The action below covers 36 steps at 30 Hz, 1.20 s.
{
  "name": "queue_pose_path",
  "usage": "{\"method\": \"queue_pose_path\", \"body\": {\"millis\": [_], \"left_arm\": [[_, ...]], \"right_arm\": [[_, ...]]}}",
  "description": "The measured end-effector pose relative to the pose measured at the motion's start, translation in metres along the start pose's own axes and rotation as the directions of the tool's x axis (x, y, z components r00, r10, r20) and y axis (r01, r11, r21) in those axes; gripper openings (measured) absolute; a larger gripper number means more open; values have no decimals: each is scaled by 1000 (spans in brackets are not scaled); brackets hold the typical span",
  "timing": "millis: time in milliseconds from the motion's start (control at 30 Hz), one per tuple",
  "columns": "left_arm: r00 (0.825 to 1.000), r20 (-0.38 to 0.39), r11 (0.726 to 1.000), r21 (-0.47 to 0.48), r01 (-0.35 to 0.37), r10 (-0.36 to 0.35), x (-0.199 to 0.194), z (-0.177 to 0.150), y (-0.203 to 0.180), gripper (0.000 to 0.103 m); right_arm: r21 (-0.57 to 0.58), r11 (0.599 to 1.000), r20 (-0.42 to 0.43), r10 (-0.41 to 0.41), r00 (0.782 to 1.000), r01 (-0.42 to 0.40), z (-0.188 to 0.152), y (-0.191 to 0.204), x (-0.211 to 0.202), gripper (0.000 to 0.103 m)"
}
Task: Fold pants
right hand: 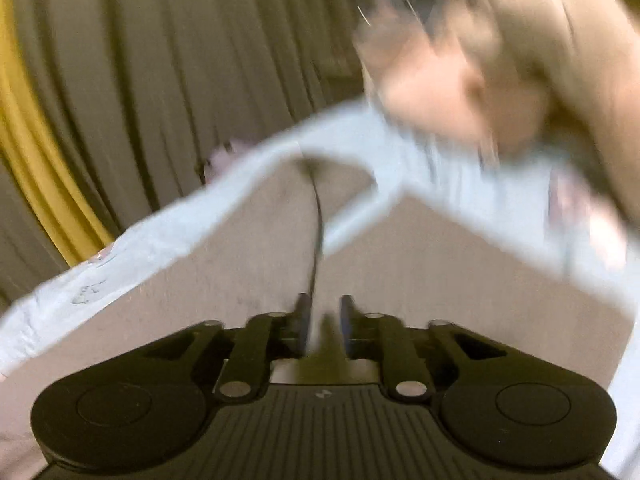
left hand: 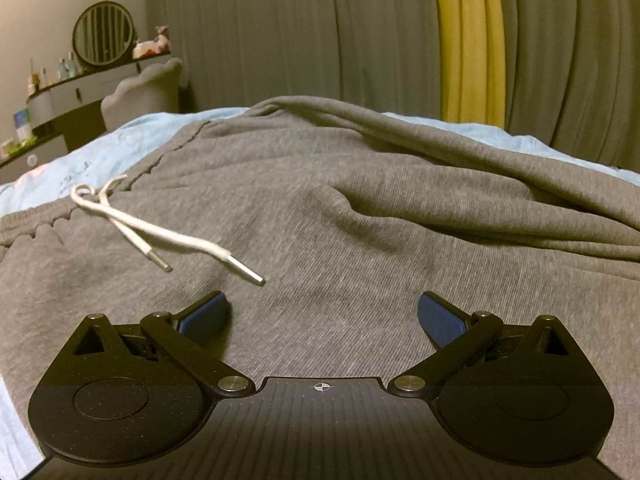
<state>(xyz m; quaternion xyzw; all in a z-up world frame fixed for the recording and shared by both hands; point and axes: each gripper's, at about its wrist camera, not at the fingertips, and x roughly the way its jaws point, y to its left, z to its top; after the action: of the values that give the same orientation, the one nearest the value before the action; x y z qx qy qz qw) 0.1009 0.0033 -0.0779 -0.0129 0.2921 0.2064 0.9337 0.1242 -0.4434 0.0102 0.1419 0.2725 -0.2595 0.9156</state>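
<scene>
Left gripper (left hand: 322, 312) low over grey pants (left hand: 340, 208), jaws wide, nothing held; right gripper (right hand: 324, 316) blurred, jaws narrowly parted, apparently empty.

Pants spread on light-blue bedsheet (left hand: 100, 148): waistband and white drawstring (left hand: 160, 236) at left, legs running right, long axis across left-wrist view. Step judged: between folds. Next: grasp waistband edge, carry over along length.

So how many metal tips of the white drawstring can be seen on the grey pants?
2. One metal tip lies left, nearer the waistband; the other metal tip lies right of it, just beyond the left gripper. None seems hidden.
</scene>
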Motion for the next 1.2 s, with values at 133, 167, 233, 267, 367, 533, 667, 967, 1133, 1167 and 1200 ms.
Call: {"method": "queue_pose_path", "body": {"millis": [133,167,233,267,367,533,667,967,1133,1167,1200], "left_arm": [[1000,0,1000,1,-1,1,-1,0,-1,103],[1000,0,1000,1,-1,1,0,0,0,103],[1000,0,1000,0,0,0,0,0,1,103],[1000,0,1000,1,-1,1,0,0,1,103],[1000,0,1000,0,-1,1,0,0,1,103],[1000,0,1000,0,0,0,0,0,1,103],[1000,0,1000,-2,1,-1,1,-1,1,103],[1000,0,1000,-1,1,-1,0,-1,1,103],[1000,0,1000,-2,1,-1,1,-1,1,103],[1000,0,1000,-2,1,-1,1,-1,1,103],[1000,0,1000,-2,1,-1,1,-1,1,103]], "right_arm": [[-326,945,0,-12,1000,11,-16,45,26,33],[-386,922,5,-35,999,35,-21,52,33,33],[-486,869,24,-90,996,90,-32,61,44,33],[-513,852,44,-99,994,107,-35,61,48,33],[-572,807,99,-111,989,147,-39,65,59,33],[-644,741,172,-104,980,192,-45,80,73,26],[-615,780,141,-35,989,115,-33,82,56,25],[-608,784,103,-79,992,126,-34,77,74,27],[-590,801,85,-67,994,104,-37,77,70,18],[-585,805,84,-64,994,101,-35,76,70,14],[-578,810,84,-60,995,97,-34,76,70,12]]}}
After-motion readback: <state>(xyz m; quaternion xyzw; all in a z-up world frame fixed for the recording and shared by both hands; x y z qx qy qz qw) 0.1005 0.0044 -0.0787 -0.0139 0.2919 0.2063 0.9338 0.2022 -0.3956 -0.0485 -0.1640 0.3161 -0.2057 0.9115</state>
